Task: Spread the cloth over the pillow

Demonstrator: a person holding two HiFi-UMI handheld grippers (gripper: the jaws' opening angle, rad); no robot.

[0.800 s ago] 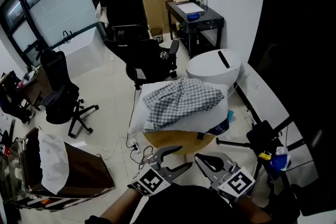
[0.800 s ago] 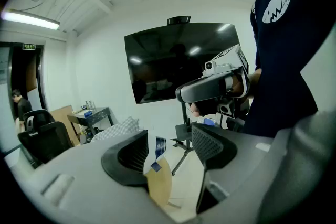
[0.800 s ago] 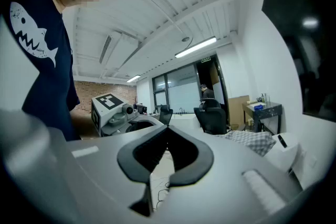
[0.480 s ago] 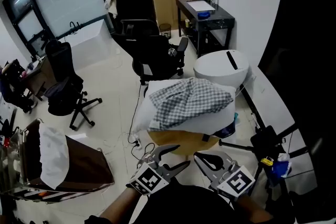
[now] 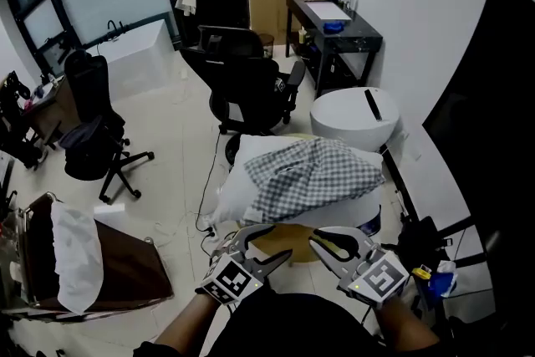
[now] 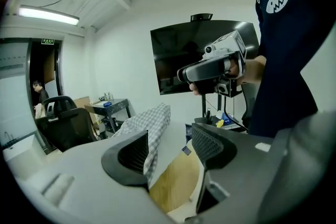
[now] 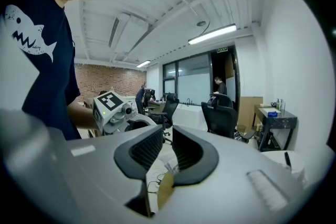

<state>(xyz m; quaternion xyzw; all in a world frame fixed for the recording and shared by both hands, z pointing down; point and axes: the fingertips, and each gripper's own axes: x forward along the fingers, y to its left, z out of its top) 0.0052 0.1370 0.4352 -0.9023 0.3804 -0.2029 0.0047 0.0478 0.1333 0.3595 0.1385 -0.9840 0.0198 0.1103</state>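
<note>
While both grippers hover side by side, I count 2 tools, 1 checked cloth, 1 white pillow and 1 round wooden table. The left gripper has its jaws spread wide with nothing between them. The right gripper has its jaws nearly together, a narrow gap left, empty. The cloth lies bunched on the pillow just ahead of both sets of tips. The pillow's end toward the left gripper and its near edge are bare. The table rim sits right under the tips. Open floor lies beyond the left gripper. 1 black screen closes off the right gripper's outer side.
</note>
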